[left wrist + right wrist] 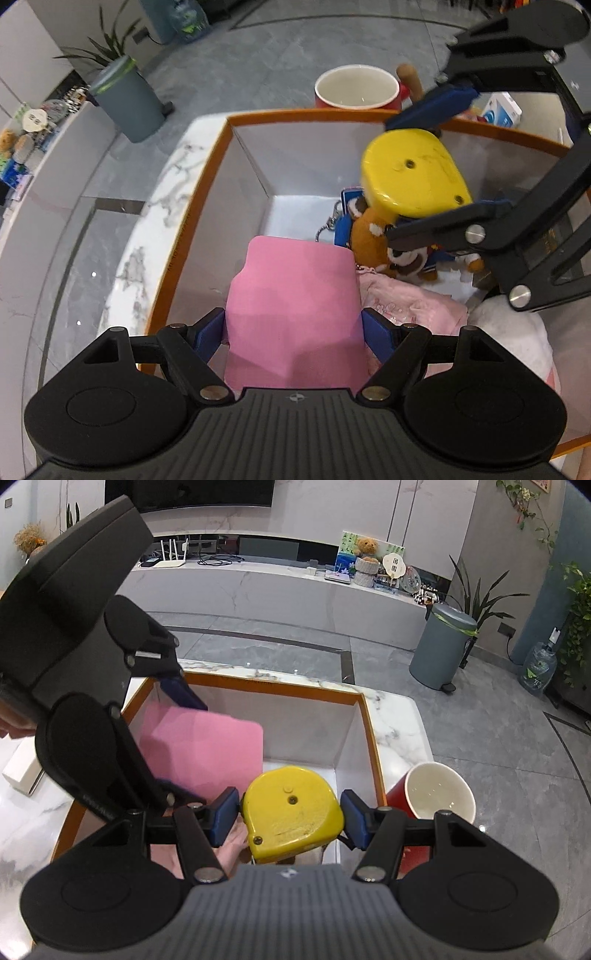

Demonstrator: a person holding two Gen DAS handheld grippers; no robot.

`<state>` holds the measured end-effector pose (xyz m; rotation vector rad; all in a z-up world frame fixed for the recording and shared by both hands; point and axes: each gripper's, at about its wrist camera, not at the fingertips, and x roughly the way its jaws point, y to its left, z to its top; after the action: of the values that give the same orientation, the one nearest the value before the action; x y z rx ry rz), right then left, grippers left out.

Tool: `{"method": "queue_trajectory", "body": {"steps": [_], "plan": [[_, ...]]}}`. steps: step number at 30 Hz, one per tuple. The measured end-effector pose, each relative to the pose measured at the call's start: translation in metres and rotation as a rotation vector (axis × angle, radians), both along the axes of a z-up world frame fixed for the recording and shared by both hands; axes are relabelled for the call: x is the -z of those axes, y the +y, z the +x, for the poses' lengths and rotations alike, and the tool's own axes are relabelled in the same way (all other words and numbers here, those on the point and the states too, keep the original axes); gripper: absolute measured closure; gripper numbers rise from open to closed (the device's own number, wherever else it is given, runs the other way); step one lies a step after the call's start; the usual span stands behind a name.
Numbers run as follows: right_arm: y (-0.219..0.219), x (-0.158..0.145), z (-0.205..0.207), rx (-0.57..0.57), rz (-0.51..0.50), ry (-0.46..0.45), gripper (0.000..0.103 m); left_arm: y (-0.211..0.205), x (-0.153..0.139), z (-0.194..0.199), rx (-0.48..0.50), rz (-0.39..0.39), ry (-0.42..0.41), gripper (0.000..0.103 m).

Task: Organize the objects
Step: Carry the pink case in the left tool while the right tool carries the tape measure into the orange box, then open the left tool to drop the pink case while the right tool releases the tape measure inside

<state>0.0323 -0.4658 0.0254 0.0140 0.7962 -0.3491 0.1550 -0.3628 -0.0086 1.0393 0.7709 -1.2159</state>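
Observation:
An orange-rimmed white box (pixel 207 177) stands on a marble table; it also shows in the right wrist view (pixel 371 723). My left gripper (pixel 293 332) is shut on a pink block (pixel 291 295) and holds it over the box's left part; the block also shows in the right wrist view (pixel 207 746). My right gripper (pixel 290 816) is shut on a yellow tape measure (pixel 291 808) above the box; the tape also shows in the left wrist view (pixel 413 173). Inside lie a plush raccoon keychain (pixel 373 229) and pink cloth (pixel 410 306).
A red cup with a white inside (pixel 358 88) stands just beyond the box, also in the right wrist view (pixel 436 794). A wooden handle (pixel 410 79) and a blue-white packet (pixel 502 110) lie nearby. A grey bin (pixel 443 646) stands on the floor.

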Motion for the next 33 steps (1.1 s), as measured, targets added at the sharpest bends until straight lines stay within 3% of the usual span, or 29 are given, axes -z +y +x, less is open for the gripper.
{"method": "queue_trajectory", "body": {"steps": [10,17,29,33], "plan": [[-0.013,0.013,0.023,0.005,0.047,0.027,0.041,-0.014,0.01,0.016,-0.013,0.04,0.02,0.012],[-0.021,0.022,0.032,0.001,0.085,0.041,0.041,-0.017,0.017,0.025,-0.055,0.057,-0.005,0.011],[-0.03,0.035,0.058,-0.018,0.103,0.075,0.041,-0.014,0.025,0.02,-0.026,0.087,-0.057,0.007],[-0.03,0.035,0.061,-0.019,0.11,0.075,0.041,-0.018,0.022,0.022,-0.044,0.09,-0.031,0.007]]}}
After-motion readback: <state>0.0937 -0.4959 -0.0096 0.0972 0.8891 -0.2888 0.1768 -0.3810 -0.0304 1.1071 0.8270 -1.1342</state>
